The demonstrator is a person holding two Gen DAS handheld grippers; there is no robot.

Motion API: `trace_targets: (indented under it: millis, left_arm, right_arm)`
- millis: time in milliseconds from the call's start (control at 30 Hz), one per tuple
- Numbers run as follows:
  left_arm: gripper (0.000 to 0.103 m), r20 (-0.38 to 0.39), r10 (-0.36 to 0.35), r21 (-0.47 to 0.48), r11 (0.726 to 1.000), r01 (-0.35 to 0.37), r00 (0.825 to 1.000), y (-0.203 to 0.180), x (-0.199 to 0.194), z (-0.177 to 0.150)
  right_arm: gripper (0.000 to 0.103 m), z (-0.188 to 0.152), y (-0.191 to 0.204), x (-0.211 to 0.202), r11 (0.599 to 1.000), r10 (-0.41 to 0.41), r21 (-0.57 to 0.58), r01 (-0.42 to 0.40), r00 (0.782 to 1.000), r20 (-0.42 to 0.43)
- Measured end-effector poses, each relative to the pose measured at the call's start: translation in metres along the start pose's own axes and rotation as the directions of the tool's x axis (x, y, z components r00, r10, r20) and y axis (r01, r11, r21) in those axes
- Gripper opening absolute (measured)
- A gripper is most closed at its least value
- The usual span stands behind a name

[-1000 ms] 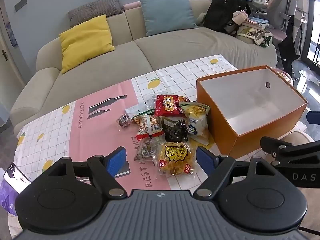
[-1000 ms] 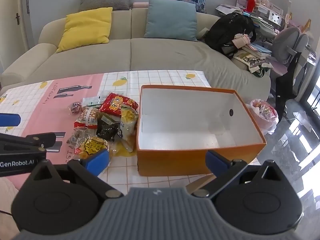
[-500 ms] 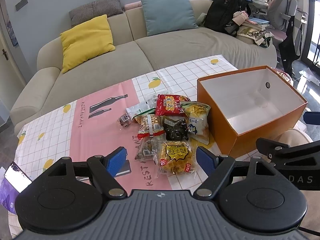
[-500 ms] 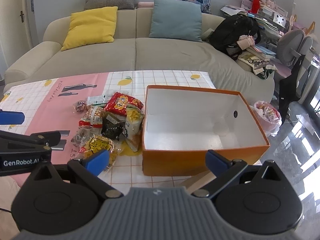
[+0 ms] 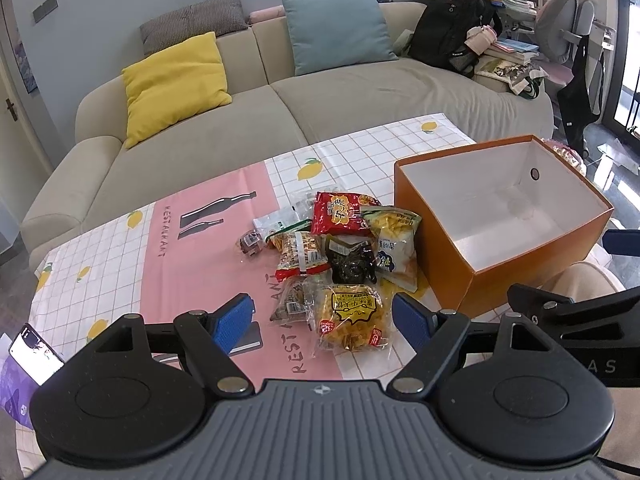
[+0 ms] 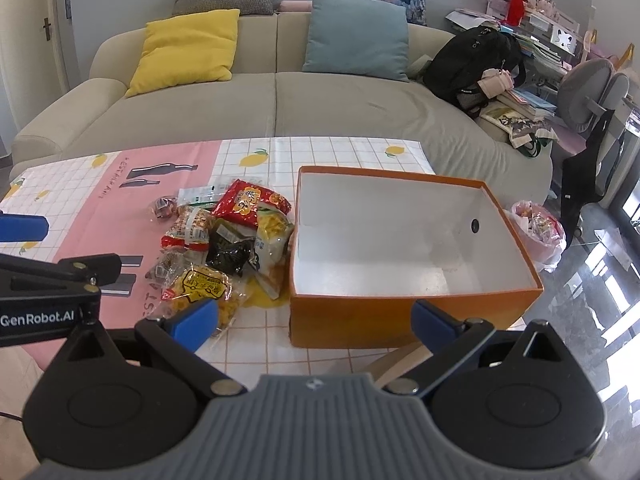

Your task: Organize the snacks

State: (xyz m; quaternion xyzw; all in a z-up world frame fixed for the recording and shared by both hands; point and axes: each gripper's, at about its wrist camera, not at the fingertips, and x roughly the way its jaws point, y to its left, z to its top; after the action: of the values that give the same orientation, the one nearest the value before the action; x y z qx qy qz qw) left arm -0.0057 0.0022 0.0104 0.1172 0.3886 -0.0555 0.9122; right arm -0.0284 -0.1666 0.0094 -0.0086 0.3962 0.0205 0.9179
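We held both tongs, left (image 5: 322, 316) and right (image 6: 314, 318), spread and empty above the surface (image 5: 208, 248). The snack pile (image 5: 340, 256) lay just left of the empty orange box (image 6: 400, 320). We judged it best to take the near yellow packet (image 5: 350, 316) first, pinching one edge.

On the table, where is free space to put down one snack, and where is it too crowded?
Free: the pink cloth left of the snack pile, and the checked strip between the orange box and the sofa. The box's white floor is empty too. Crowded: the pile itself, which presses against the box's left wall.
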Motion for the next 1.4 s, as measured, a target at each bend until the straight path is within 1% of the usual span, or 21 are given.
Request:
trace_targets:
  millis: [367, 1400]
  left_arm:
    - [0.093, -0.003, -0.003, 0.000, 1.000, 0.003, 1.000, -0.0002, 0.0015, -0.0002]
    - [0.093, -0.007, -0.004, -0.004, 1.000, 0.004, 1.000, 0.0006, 0.0005, -0.0019]
  right_arm:
    - [0.100, -0.0019, 0.0011, 0.0044, 1.000, -0.002, -0.002, 0.002, 1.000, -0.016]
    - [0.100, -0.0052, 0.0027, 0.0058, 1.000, -0.003, -0.003, 0.003, 1.000, -0.026]
